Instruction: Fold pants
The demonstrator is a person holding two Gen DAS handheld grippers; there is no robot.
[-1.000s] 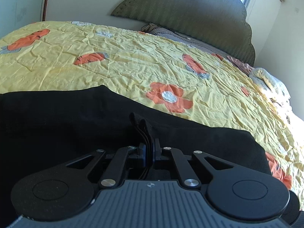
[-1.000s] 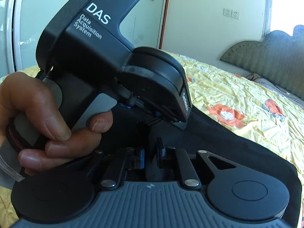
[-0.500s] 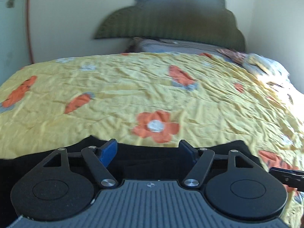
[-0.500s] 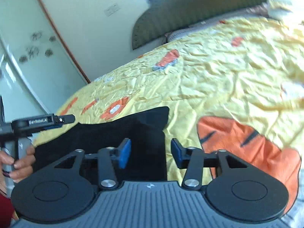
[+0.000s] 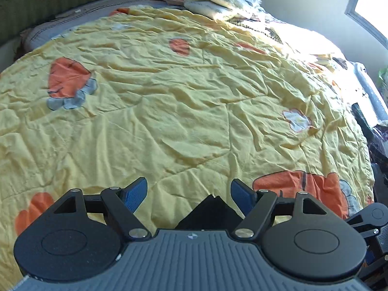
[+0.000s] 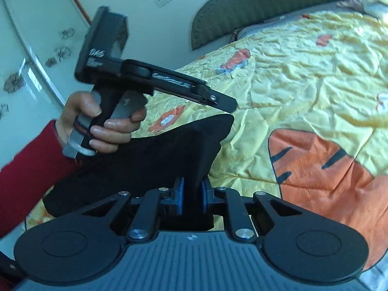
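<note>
Yellow flowered quilt (image 5: 184, 111) covers the whole bed, headboard (image 6: 254, 4) at the far end, so that's the work surface. Going left to right: the left gripper (image 5: 188, 192) has its blue fingers (image 5: 135, 192) spread wide with nothing pinched, and only a dark corner of the pants (image 5: 208, 212) pokes up just below and between them, nearer the right-hand finger. From the right wrist view, the left hand (image 6: 97, 126) holds that gripper up above the pants (image 6: 150, 155), apart from the cloth. The right gripper (image 6: 192, 191) is the one actually on the job: its fingers sit narrow and clamped on a fold of the black fabric. The folded bundle runs long from that grip away toward the left hand, so I'd say the right side leads any next pull.

Versus a second back: the left was closed on the fabric then and has just been opening, empty now; the right has just been closing, cloth between the pads
</note>
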